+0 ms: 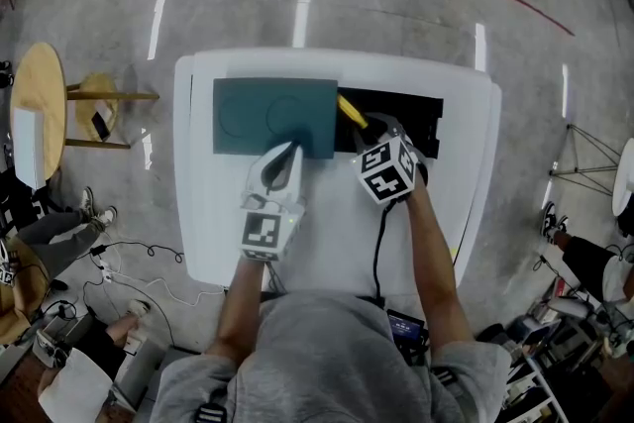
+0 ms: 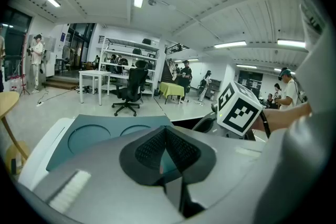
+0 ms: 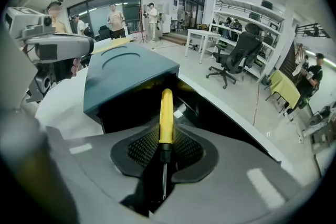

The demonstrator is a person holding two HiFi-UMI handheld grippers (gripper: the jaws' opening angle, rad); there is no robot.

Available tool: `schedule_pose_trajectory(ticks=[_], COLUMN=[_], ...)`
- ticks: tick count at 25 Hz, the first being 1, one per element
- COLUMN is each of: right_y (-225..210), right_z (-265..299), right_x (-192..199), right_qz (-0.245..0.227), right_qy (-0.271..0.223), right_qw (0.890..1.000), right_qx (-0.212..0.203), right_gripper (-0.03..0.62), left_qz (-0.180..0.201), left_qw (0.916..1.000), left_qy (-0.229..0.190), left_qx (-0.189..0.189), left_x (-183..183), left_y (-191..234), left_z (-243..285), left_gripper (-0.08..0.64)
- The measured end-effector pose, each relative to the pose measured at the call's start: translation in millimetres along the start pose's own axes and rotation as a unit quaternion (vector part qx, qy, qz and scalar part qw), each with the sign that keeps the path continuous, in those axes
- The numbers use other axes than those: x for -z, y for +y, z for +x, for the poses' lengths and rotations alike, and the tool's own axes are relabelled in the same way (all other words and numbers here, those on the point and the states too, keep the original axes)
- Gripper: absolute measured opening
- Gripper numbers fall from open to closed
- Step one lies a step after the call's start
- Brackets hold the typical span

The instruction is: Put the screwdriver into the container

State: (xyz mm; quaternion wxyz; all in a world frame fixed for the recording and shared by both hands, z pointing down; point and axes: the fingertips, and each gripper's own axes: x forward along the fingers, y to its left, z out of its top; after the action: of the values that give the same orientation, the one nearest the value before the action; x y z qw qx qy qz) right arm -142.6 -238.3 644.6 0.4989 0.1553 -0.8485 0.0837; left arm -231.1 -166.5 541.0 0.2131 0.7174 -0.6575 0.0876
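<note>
Biggest thing first: the white tabletop (image 1: 327, 233). The black container (image 1: 406, 114) sits along its far edge, a bit toward the far right corner. A teal lid (image 1: 258, 114) covers the container's left part, so only the right part is open and dark inside.

The screwdriver (image 3: 166, 113) is in my right claw (image 1: 378, 127). The pads pinch it right about where the yellow handle meets the metal shaft. What matters for the next move is the axis. It runs straight along the claw's own line, with the handle out front and the shaft trailing back toward me. From above, the handle angles toward the far left, over the open part and just beside the lid's right edge. From the right claw's own camera, the handle tip points into the gap under the lid's corner.

So I reckon the tool goes in handle first, tipped down and kept clear of the lid's edge. The risk is the handle hitting that lid corner.

My left claw (image 1: 289, 152) is at the lid's near right corner with its jaws pressed together. I can't see anything between them. The right one is clearly nearer the opening.
</note>
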Motion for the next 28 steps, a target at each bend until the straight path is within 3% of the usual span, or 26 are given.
schedule_pose_trajectory(ticks=[10, 21, 28], right_y=[3, 1, 6], right_z=[-19, -89, -154], right_x=[-8, -25, -22], right_qz=[0.028, 0.045, 0.083], right_qy=[-0.035, -0.109, -0.169], right_qw=[0.999, 0.992, 0.979], right_qx=[-0.004, 0.049, 0.082], right_gripper=[0.101, 0.101, 0.100], left_qz=[0.006, 0.019, 0.033], left_qw=[0.9999, 0.9988, 0.9967], left_qy=[-0.008, -0.043, -0.071], left_qx=[0.003, 0.015, 0.022], left_x=[-8, -32, -53], left_y=[-5, -28, -54], left_z=[-11, -39, -70], left_gripper=[0.011, 0.011, 0.011])
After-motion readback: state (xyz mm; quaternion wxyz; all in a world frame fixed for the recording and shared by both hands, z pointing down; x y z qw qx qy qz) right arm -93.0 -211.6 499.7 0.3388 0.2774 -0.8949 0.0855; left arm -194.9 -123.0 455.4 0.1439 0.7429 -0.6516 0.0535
